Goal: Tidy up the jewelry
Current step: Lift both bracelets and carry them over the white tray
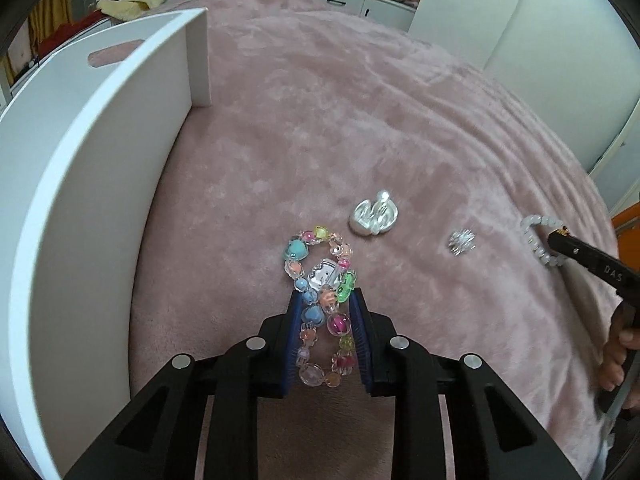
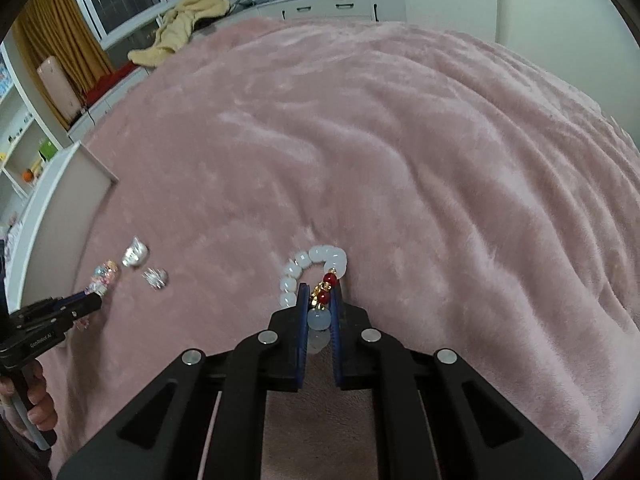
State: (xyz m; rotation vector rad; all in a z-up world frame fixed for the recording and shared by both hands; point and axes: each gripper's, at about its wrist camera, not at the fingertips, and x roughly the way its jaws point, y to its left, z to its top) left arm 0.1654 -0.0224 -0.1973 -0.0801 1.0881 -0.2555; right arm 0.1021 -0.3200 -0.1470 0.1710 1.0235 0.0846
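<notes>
My left gripper is shut on a colourful beaded bracelet that rests on the pink blanket; its far loop sticks out past the fingertips. My right gripper is shut on a white beaded bracelet with red and gold beads, also lying on the blanket. In the left wrist view the white bracelet shows at the right with the right gripper on it. A silver ring-shaped piece and a small sparkly silver piece lie between the two bracelets.
A white box with a handle slot stands on the blanket at my left; its wall also shows in the right wrist view. The pink blanket spreads far ahead. White cabinets, a window and a yellow cloth lie beyond.
</notes>
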